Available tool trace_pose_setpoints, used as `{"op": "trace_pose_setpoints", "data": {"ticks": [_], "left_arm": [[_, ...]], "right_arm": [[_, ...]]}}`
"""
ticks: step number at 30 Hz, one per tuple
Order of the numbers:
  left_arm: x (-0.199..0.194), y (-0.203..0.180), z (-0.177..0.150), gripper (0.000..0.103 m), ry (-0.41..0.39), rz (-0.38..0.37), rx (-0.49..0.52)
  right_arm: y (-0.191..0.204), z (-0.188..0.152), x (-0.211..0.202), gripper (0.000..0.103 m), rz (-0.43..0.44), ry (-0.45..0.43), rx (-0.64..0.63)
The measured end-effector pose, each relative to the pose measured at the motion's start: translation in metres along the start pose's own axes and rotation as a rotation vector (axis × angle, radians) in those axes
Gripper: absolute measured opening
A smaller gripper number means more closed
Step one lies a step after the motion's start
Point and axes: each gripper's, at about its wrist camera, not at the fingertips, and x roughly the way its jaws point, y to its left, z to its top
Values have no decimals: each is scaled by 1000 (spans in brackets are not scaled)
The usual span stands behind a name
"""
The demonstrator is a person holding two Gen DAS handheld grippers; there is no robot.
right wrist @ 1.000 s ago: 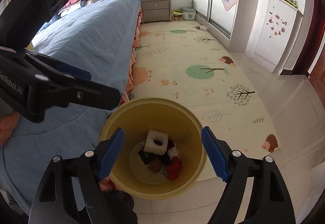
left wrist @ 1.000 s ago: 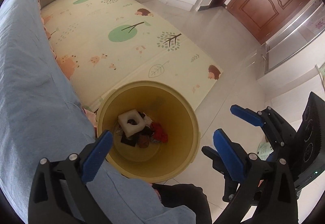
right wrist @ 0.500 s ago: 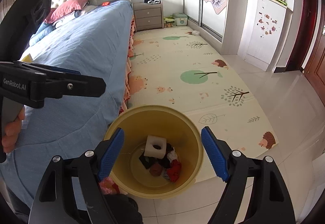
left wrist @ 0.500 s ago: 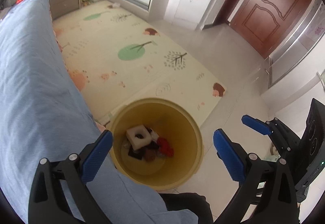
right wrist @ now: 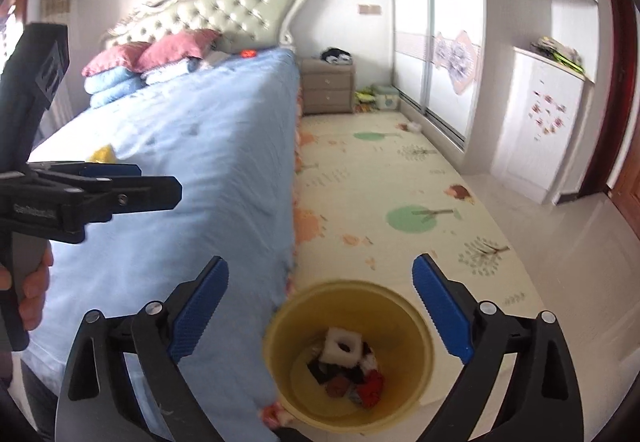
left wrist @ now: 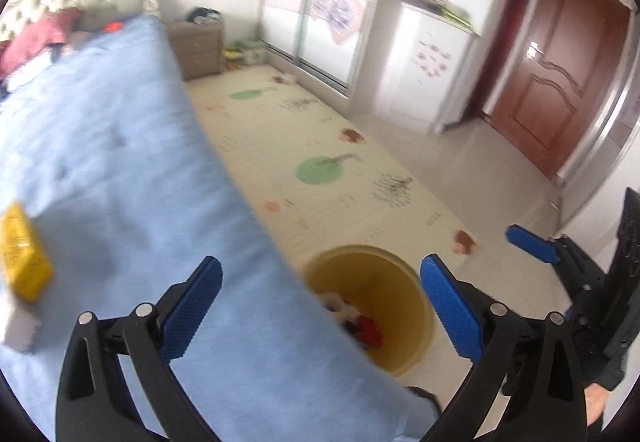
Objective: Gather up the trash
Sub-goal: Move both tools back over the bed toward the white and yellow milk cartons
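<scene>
On the bed, next item: a yellow box-shaped packet (left wrist: 25,252) is seen lying flat on the light blue quilted bedspread (left wrist: 132,169), with a small white block (left wrist: 18,326) just beside its near end
Handling, packet: judged light and fairly stiff, likely thin card or foil that can dent; a hold across its narrow width, near the middle, is judged best
Handling, block: blurred; it looks like light foam, judged soft and easily pinched
Left gripper (left wrist: 320,306): blue pads are held wide apart with nothing between them; the packet lies well off to the left of its left finger, out of the gap
Right gripper (right wrist: 320,318): its jaws have just been opening and stand wide, empty
Bin: a round yellow plastic bin (right wrist: 416,326) is stood on the tiled floor against the bed's side, below and between the right fingers
Bin contents: a white foam square with a hole (right wrist: 343,348), a red scrap (right wrist: 372,382) and dark bits are seen at the bottom
Packet from right view: only a yellow corner (right wrist: 102,154) is shown, behind the left gripper's finger
Risk: soft bedding is judged likely to give under a downward press
</scene>
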Motion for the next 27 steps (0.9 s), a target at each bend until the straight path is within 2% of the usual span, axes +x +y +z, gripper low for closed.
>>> {"op": "trace_pose_setpoints", "data": {"ticks": [5, 10, 14, 18, 21, 24, 27], "left_arm": [[-50, 55, -6, 99, -105, 139, -97], [-85, 109, -13, 99, -147, 254, -204], [-102, 144, -25, 99, -167, 355, -248], [-115, 176, -40, 99, -185, 406, -306], [-113, 197, -47, 99, -172, 435, -361], [-103, 210, -54, 99, -142, 421, -399], [-88, 215, -61, 99, -103, 374, -430]], "right_arm": [[43, 26, 8, 95, 111, -49, -40], [97, 46, 18, 95, 198, -113, -92], [140, 57, 22, 95, 245, -162, -143], [176, 64, 24, 95, 233, -205, -185], [191, 67, 26, 95, 253, -205, -195], [201, 69, 30, 95, 270, -195, -198], [207, 68, 33, 95, 293, -182, -196]]}}
